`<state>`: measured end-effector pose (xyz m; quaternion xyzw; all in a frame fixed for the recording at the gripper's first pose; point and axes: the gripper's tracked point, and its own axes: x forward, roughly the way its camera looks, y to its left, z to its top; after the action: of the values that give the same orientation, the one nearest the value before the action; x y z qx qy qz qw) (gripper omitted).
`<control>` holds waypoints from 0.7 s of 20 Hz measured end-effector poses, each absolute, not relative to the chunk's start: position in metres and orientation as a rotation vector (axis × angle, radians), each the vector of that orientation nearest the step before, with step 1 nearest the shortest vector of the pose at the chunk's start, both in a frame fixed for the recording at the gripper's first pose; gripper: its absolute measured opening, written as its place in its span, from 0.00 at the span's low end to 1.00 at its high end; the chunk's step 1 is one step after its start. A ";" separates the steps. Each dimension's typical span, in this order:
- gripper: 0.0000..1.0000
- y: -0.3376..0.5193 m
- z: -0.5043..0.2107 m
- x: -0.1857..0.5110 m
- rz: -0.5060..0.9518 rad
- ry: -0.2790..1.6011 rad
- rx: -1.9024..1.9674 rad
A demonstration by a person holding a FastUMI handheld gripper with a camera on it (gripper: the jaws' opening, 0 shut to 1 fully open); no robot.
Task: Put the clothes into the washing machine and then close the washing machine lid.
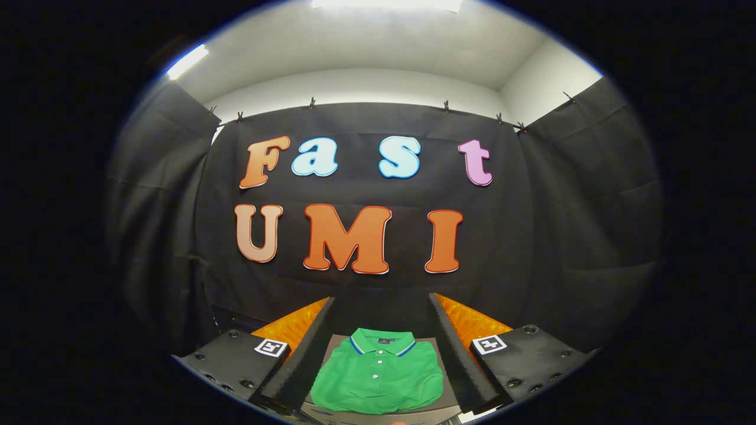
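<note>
Green polo shirt (378, 375) is lying folded flat on the counter (440, 378), collar pointing to 12 o'clock, ready for an easy pinch. Hand-held gripper (381, 333) is hovering above it, fingers spread wide at 10 and 2 o'clock, gripping nothing, probably lining up a grab.

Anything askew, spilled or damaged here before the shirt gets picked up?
Nothing stands out. The green polo shirt lies neatly folded, collar buttoned, on a grey surface, seen between the open claw fingers and untouched by them.
</note>
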<state>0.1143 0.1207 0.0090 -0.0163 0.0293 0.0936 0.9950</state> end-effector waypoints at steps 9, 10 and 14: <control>0.98 0.148 -0.055 0.216 0.211 0.234 -0.061; 0.98 0.146 -0.079 0.226 0.204 0.294 -0.048; 0.99 0.141 -0.157 0.247 0.183 0.494 -0.052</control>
<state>0.2468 0.1405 -0.1570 -0.0258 0.2439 0.0902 0.9652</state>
